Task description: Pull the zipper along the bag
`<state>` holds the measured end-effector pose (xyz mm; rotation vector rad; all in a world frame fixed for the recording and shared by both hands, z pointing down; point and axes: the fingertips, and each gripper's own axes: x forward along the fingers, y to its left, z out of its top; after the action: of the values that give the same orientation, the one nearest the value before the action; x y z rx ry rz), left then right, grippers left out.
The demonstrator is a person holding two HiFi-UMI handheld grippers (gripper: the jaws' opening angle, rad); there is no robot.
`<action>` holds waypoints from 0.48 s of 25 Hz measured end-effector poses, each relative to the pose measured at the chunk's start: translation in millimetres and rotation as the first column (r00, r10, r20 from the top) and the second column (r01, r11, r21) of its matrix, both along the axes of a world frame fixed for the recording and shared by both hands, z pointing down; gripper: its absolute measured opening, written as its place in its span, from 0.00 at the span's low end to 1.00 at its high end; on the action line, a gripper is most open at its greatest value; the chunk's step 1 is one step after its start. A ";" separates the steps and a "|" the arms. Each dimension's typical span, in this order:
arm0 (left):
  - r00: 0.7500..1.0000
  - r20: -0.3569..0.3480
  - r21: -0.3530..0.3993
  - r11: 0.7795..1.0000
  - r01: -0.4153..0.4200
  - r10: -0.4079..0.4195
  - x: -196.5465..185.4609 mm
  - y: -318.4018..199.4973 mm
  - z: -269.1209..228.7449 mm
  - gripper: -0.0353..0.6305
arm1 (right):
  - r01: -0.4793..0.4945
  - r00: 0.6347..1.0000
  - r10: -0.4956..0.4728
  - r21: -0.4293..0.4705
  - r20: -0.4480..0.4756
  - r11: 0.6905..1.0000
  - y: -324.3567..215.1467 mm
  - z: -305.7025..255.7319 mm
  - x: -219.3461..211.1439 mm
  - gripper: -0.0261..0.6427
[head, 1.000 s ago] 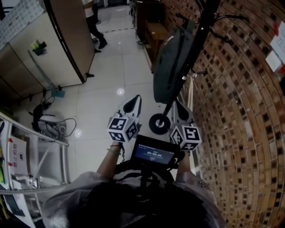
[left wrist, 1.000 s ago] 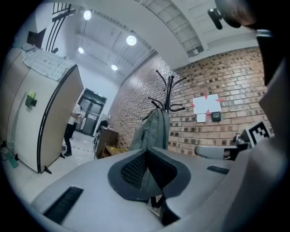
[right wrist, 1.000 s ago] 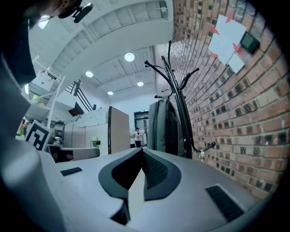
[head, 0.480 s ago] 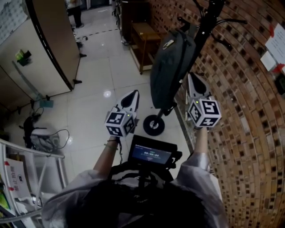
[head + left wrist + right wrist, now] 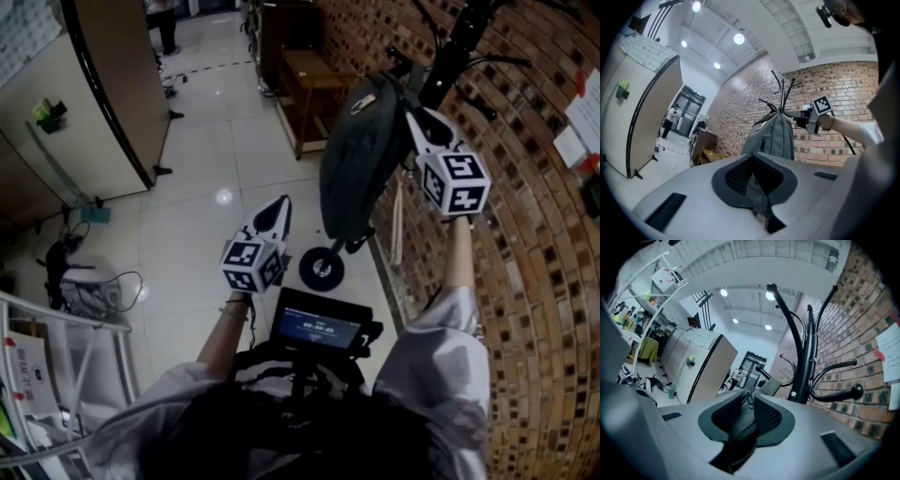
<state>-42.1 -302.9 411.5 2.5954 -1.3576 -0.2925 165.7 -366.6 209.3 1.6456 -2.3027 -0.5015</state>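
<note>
R gripper (image 5: 419,120): at the top of the grey bag (image 5: 354,159), jaws closed on dark bag fabric. The metal zipper pull (image 5: 748,399) sits at the jaw tips. The bag hangs upright on a black coat rack (image 5: 461,47) beside the brick wall (image 5: 534,300), approx. 1 o'clock in head view. L gripper (image 5: 279,214): low, at 7 o'clock of the bag and clear of it, jaw tips together w/ nothing between (bag visible beyond them). Rack wheel (image 5: 322,269) rests on the tiled floor (image 5: 206,187).
</note>
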 end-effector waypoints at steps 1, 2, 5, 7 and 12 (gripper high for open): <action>1.000 -0.001 -0.004 1.000 0.004 -0.004 -1.0 -0.2 1.7 0.06 | 0.016 1.000 -0.016 -0.018 -0.016 1.000 -5.3 -3.0 -1.5 0.17; 1.000 -0.003 -0.007 1.000 0.011 -0.011 -2.2 -0.9 3.1 0.06 | 0.033 0.999 -0.034 -0.042 -0.032 0.999 -10.0 -4.5 -3.2 0.17; 0.999 -0.014 -0.015 0.999 0.030 -0.030 -4.9 -4.6 5.0 0.06 | 0.068 0.991 -0.081 -0.133 -0.102 0.989 -19.9 -0.6 -7.1 0.19; 0.999 -0.017 -0.017 0.999 0.034 -0.034 -4.5 -7.2 4.3 0.06 | 0.076 0.984 -0.103 -0.174 -0.148 0.982 -22.3 2.0 -8.8 0.19; 0.998 -0.026 -0.022 0.998 0.051 -0.051 -5.9 -12.8 4.0 0.06 | 0.062 0.964 -0.111 -0.206 -0.240 0.977 -22.5 3.3 -13.9 0.17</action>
<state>-48.0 -315.7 415.5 2.5333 -1.4118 -0.3179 151.8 -389.1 212.7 1.3134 -2.1669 -0.4544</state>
